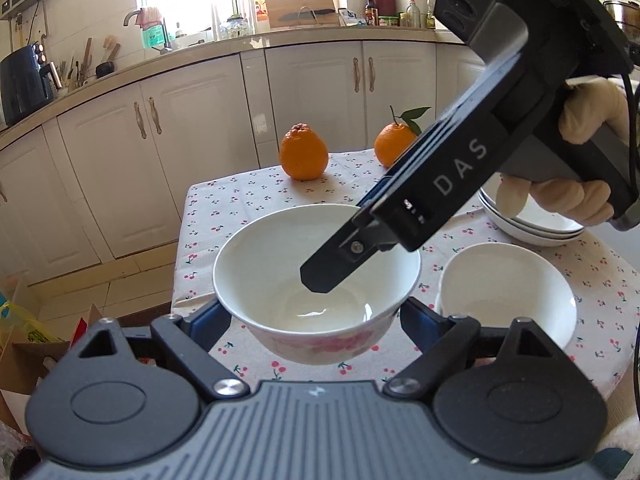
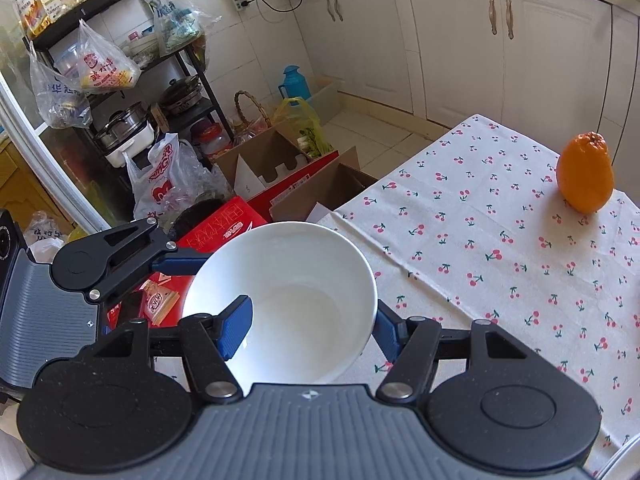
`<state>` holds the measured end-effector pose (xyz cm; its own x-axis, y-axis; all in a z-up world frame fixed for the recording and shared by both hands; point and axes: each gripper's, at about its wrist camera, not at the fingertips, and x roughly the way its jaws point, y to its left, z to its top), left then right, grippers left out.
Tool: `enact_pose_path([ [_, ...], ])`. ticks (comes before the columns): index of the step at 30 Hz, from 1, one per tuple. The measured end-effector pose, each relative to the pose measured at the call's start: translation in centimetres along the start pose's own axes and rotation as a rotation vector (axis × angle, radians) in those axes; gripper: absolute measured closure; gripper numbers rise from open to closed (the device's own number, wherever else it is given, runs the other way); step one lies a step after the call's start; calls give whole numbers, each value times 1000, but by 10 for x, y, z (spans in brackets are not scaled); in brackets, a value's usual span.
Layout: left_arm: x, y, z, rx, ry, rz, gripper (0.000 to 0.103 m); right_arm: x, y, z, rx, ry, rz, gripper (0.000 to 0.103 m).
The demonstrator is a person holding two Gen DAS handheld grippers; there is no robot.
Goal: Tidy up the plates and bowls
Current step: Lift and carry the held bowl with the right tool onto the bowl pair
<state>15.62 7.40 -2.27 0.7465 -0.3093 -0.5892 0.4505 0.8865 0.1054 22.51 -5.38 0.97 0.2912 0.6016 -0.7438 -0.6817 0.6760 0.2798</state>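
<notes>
The left gripper [image 1: 316,316] points forward and downward, its two blue fingers [image 1: 212,320] spread wide on either side of a white bowl with a pink flower pattern [image 1: 316,280], one pad at the bowl's 9 o'clock and the other at its 3 o'clock, both pressed to the outer wall. The bowl is held clear of the table [image 1: 256,196] with its cherry-print cloth, near the table's left edge. The right gripper [image 1: 320,276] reaches in from 2 o'clock in the left wrist view, tilted steeply down, with one dark finger dipping inside the bowl. A gloved hand [image 1: 584,160] wraps its handle at the upper right. In the right wrist view this gripper pinches the bowl's rim: its left blue finger [image 2: 236,328] lies inside the bowl against the wall at 8 o'clock and the other sits outside at 4 o'clock, so both grippers grip the same bowl. A second, plain white bowl [image 1: 508,292] rests on the table just to the right at 3 o'clock, and a stack of white plates [image 1: 532,228] sits beyond it at 2 o'clock. Two oranges [image 1: 304,152] stand at the far edge, toward 12 o'clock.
</notes>
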Motion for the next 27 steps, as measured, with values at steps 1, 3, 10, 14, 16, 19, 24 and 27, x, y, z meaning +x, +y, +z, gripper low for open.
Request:
enact_pose_path([
  [1, -4, -3, -1, 3, 1, -3, 12, -4, 2, -5, 0, -3, -1, 33],
  [3, -10, -11, -2, 8, 1, -6, 12, -11, 6, -12, 2, -9, -3, 33],
  [10, -27, -31, -2, 14, -6, -35, 12, -42, 18, -35, -2, -40, -11, 33],
  [14, -33, -45, 0, 38, -15, -51, 12, -59, 21, -48, -2, -55, -27, 33],
  [16, -34, -52, 1, 48, -21, -64, 12, -66, 21, -55, 2, -60, -36, 33],
  [19, -35, -62, 1, 61, -26, -83, 12, -77, 18, -65, 12, -68, -49, 33],
  [24, -28, -78, 3, 76, -27, -117, 12, -90, 10, -81, 39, -78, -75, 33],
  [27, -23, -86, 3, 82, -25, -135, 12, -95, 4, -87, 57, -78, -92, 33],
])
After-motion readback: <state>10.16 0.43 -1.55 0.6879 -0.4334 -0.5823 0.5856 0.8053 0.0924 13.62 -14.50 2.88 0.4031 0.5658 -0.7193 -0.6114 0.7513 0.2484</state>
